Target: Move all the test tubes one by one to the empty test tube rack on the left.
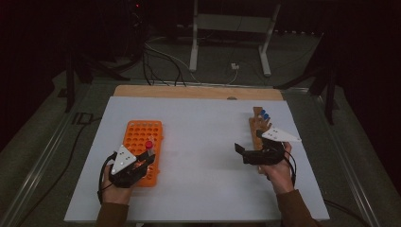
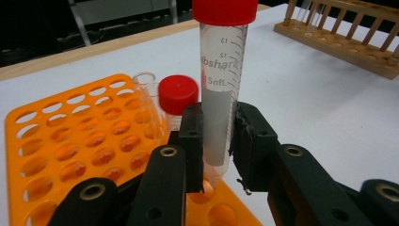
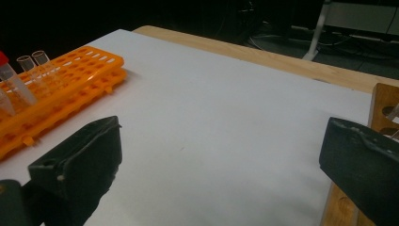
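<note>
The left gripper [image 2: 219,141] pinched a red-capped centrifuge tube [image 2: 221,89] upright, its tip just above a hole of the orange tube rack [image 2: 56,141] beneath the jaws, with another capped tube [image 2: 177,96] close alongside. The right gripper [image 3: 221,160] hung spread over the counter [image 3: 226,122] beside the wooden rack [image 1: 259,124]. Lowered off-centre, the tip would probably catch the hole's rim and tilt, or knock the neighbouring tube.
</note>
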The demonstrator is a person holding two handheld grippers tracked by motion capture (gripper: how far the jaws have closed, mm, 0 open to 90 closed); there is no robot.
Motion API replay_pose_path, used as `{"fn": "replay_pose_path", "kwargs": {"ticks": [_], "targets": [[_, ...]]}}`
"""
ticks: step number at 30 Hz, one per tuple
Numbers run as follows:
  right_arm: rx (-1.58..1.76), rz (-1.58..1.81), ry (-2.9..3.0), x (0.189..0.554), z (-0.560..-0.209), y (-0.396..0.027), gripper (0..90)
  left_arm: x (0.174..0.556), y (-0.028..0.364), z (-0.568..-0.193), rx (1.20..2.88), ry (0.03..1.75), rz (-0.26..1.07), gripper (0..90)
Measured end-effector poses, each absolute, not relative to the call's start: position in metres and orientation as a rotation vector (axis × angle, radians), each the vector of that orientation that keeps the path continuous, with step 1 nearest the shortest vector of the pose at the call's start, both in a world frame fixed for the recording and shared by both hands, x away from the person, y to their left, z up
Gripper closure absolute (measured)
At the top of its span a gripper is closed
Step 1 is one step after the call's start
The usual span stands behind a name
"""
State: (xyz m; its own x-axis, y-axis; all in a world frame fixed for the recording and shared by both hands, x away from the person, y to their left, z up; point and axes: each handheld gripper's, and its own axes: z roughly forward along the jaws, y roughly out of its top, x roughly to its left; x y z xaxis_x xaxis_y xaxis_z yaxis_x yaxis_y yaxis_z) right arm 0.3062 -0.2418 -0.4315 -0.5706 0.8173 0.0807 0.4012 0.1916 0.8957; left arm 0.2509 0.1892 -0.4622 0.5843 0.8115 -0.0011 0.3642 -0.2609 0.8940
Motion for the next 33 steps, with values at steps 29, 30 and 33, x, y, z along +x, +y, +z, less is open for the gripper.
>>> {"fn": "replay_pose_path", "kwargs": {"ticks": [29,30,33], "targets": [[1.153,1.347,2.045,0.307,-0.431,-0.247,0.1,0.257,0.189,-0.485,2.028,1.038,0.516,73.3],[1.152,1.347,2.044,0.307,-0.431,-0.247,0.1,0.256,0.189,-0.485,2.026,1.036,0.507,70.6],[1.152,1.349,2.039,0.307,-0.43,-0.248,0.1,0.254,0.19,-0.484,2.009,1.034,0.499,65.8]]}}
